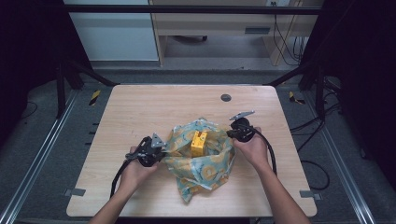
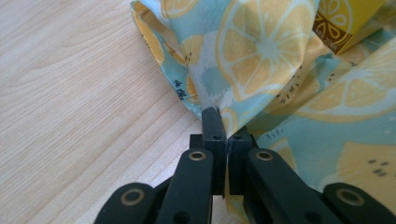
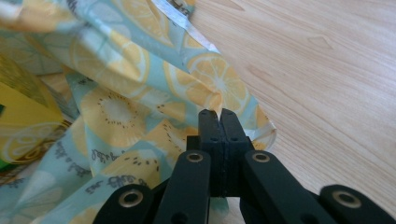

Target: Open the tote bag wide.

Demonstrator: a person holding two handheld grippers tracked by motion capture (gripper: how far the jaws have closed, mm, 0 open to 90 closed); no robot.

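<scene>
Mid-bench (image 1: pixel 140 107), the lemon-print cloth (image 1: pixel 205 163) surrounds the upright yellow box (image 1: pixel 199 143). Left claw (image 2: pixel 219 122) and right claw (image 3: pixel 219 120) each pinch 1 cloth edge; the wrap looks begun, with closing and tying left.

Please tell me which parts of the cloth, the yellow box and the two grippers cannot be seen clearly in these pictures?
- Yellow box: its lower part is hidden by the cloth in the high view; the picture's edge cuts it off in both gripper views.
- Box print: too small in the high view, blurred in the right gripper view.
- Left gripper and right gripper: the cloth edge pinched inside the shut jaws is hidden by the jaws.
</scene>
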